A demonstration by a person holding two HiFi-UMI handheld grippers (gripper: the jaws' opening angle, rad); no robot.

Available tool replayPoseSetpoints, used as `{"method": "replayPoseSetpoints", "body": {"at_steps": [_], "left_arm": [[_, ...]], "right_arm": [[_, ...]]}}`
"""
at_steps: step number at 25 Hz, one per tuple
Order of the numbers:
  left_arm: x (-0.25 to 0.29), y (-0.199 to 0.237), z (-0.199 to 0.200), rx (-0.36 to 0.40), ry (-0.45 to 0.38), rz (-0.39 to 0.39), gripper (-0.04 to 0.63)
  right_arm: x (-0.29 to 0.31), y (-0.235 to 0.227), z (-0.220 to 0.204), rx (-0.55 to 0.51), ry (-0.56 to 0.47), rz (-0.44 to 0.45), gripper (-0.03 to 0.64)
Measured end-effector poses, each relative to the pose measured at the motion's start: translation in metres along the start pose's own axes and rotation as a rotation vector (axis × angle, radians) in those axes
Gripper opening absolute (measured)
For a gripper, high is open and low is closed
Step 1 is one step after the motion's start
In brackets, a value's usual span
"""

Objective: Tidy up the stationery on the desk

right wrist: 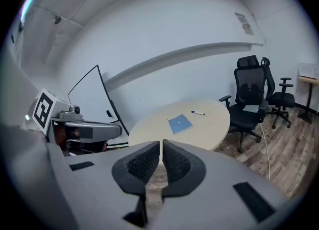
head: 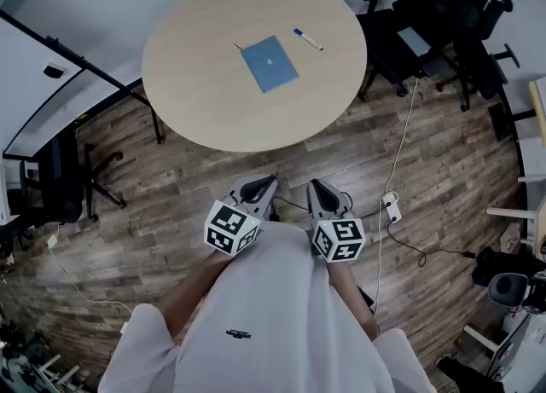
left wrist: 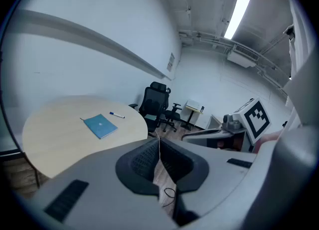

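Observation:
A blue notebook (head: 270, 63) lies flat near the middle of a round pale wooden table (head: 188, 84). A blue-capped marker (head: 308, 39) rests to its right, and a thin pencil-like stick (head: 239, 46) sits at its left corner. The same notebook (left wrist: 100, 125) and marker (left wrist: 117, 115) show in the left gripper view, and again, notebook (right wrist: 180, 123) and marker (right wrist: 198, 113), in the right gripper view. My left gripper (head: 268, 185) and right gripper (head: 316, 188) hang side by side over the floor, well short of the table. Both are shut with nothing held.
Black office chairs (head: 444, 16) stand to the right of the table. Another chair (head: 72, 182) sits at the left by a glass partition. A white power strip with a cable (head: 392, 205) lies on the wooden floor at the right.

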State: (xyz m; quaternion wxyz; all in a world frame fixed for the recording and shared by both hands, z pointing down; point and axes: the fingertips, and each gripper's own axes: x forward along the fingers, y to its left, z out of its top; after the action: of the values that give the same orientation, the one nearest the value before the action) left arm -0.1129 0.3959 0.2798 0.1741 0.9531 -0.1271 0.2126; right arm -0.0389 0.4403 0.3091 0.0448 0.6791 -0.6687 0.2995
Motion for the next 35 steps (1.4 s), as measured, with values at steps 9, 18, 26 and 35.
{"method": "replayPoseSetpoints", "body": {"at_steps": [9, 18, 26, 35], "left_arm": [[-0.006, -0.091, -0.004, 0.006, -0.040, 0.077, 0.021], [-0.024, -0.130, -0.022, 0.018, -0.066, 0.121, 0.021], [-0.025, -0.116, -0.031, -0.009, -0.067, 0.090, 0.021], [-0.030, 0.005, 0.012, -0.058, -0.086, 0.048, 0.021]], "right_arm": [[-0.078, -0.009, 0.003, -0.030, -0.058, 0.086, 0.044], [-0.121, 0.011, -0.013, -0.007, -0.124, 0.165, 0.046], [-0.110, 0.021, -0.025, 0.014, -0.108, 0.150, 0.046], [-0.006, 0.036, 0.022, 0.026, -0.091, 0.044, 0.046]]}}
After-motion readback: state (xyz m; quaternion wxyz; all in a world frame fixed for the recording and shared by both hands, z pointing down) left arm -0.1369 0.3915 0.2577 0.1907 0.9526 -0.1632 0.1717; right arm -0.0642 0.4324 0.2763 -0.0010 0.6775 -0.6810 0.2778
